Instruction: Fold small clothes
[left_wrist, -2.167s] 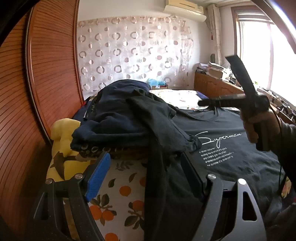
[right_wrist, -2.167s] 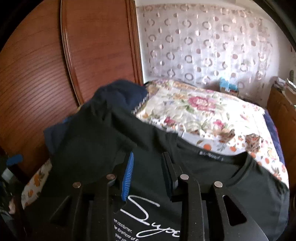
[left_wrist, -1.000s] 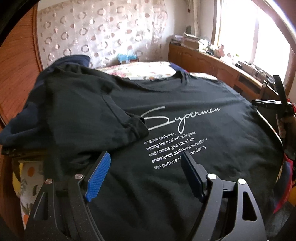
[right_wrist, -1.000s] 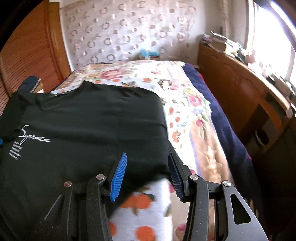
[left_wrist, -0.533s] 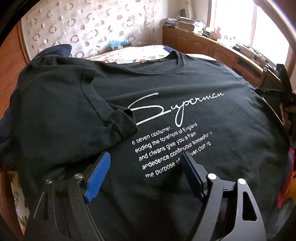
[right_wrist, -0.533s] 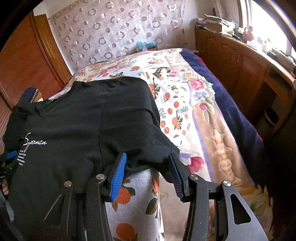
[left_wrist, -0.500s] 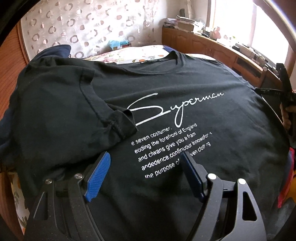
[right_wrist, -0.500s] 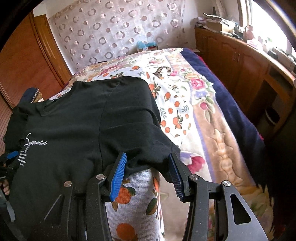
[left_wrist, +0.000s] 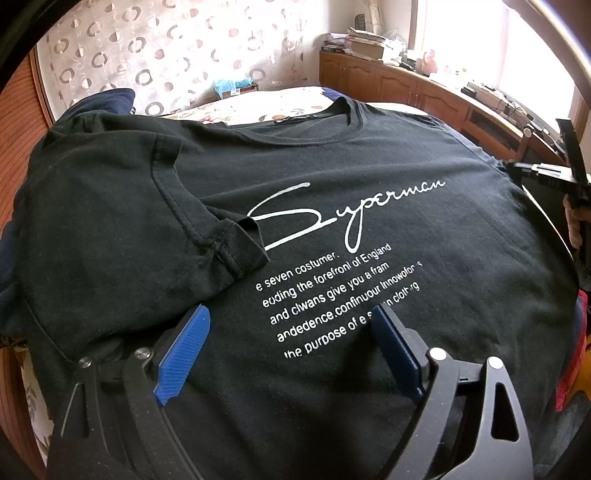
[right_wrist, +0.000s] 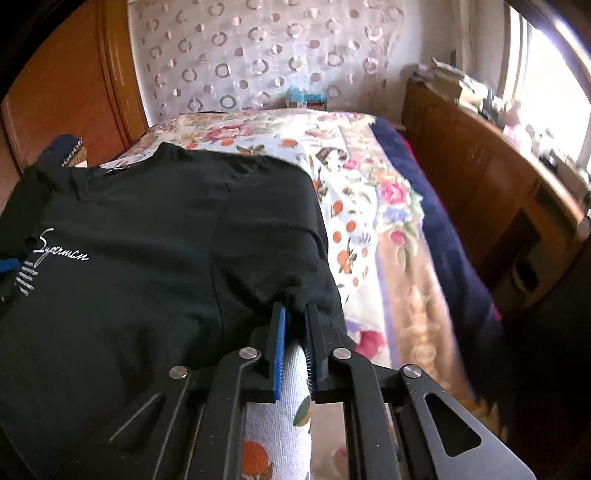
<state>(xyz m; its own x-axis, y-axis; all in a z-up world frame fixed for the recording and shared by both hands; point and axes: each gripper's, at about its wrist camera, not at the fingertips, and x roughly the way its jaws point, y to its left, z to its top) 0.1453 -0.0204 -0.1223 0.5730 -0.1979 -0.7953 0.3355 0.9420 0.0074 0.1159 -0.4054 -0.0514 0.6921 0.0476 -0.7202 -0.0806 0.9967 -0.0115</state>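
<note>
A black T-shirt (left_wrist: 332, 166) with white "Superman" script lies face up on the bed. Its left sleeve (left_wrist: 221, 240) is folded over onto the chest. My left gripper (left_wrist: 291, 314) hovers just above the printed text; its jaws are opening, with only flat cloth under them. In the right wrist view the black T-shirt (right_wrist: 147, 258) fills the left half. My right gripper (right_wrist: 294, 306) is at the shirt's right sleeve hem, with its jaws closing and the bunched hem pinched between the pads.
A floral bedspread (right_wrist: 369, 184) covers the bed past the shirt. A navy garment (left_wrist: 107, 99) lies heaped at the far left. A wooden cabinet (right_wrist: 480, 192) runs along the right side under the window, and wooden panelling (right_wrist: 74, 92) stands on the left.
My right jaws have closed from wide apart onto the sleeve hem. My left jaws have spread a little wider, and the left gripper has come slightly nearer the print.
</note>
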